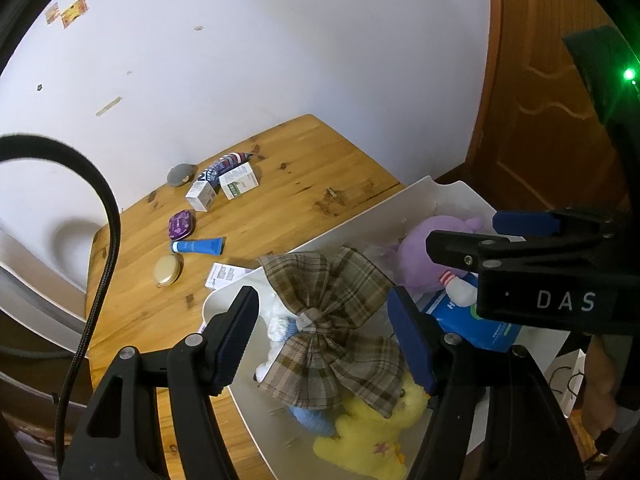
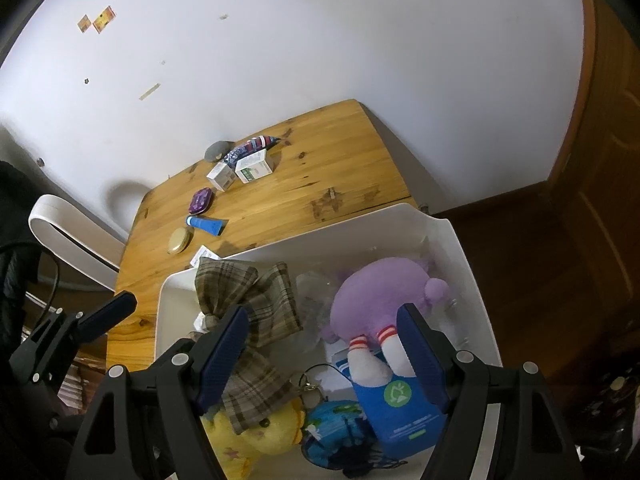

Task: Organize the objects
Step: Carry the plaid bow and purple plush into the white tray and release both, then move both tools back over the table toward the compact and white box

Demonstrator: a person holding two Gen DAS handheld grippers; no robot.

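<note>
Poised over the white bin beside loose surface items — both jaws open, empty — next, reaching for the plaid bow.

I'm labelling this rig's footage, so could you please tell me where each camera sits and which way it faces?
Left wrist view: on the left gripper, angled down over the white bin at the plaid bow; own open fingers show, plus the right gripper.
Right wrist view: on the right gripper, angled down at the purple plush; own open fingers show, the left gripper at lower left.
Shared: bin, bow, plush, wooden table, blue tube.
</note>
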